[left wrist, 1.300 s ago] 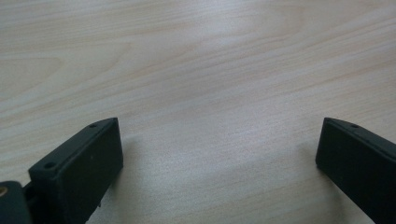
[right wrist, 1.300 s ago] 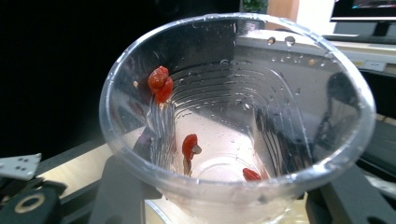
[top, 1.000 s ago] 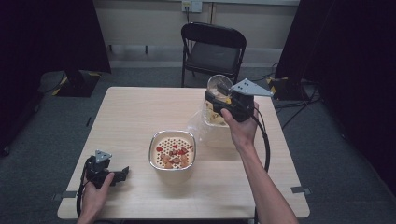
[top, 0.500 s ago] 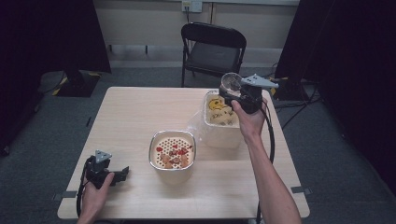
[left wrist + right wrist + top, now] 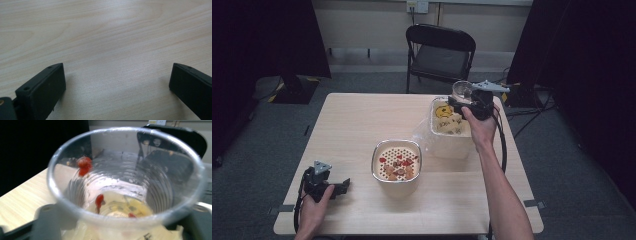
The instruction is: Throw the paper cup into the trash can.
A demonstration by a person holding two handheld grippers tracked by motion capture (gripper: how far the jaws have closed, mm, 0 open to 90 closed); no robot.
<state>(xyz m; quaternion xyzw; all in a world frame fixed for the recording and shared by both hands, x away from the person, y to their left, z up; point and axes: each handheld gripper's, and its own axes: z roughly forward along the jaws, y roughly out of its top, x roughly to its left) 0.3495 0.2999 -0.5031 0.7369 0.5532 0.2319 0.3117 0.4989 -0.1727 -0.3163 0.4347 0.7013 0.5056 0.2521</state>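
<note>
Right gripper (image 5: 467, 100) is clamped on a clear plastic cup (image 5: 461, 90), held up in the upper right of the high view, over the far end of the box (image 5: 451, 131) with the yellow cartoon print. In the right gripper view the cup (image 5: 125, 182) is right in the lens, squeezed between the two jaws, and it looks nearly empty: just a few red bits (image 5: 84, 165) stuck to the wall and some crumbs at the bottom.

My guess is the cup is about to get set down or go for another scoop. If it's a scoop, I'd keep the squeeze gentle since thin plastic like that will buckle, and tilt the rim down into the box instead of stabbing straight in. There's crinkly clear wrap (image 5: 424, 136) hanging off the box's left side, so stay clear of that. The metal bowl (image 5: 396, 161) with the holey insert and the red and tan pieces sits in the middle of the frame, well apart from the cup.

Left gripper (image 5: 343, 186) is parked at the lower left, jaws spread wide with nothing between them, just bare wood in the left gripper view.

Surface is a light wood table (image 5: 362, 120), pretty uncluttered. Room's got grey carpet, black curtains on both sides and a black folding chair (image 5: 439, 52) at the top center.
</note>
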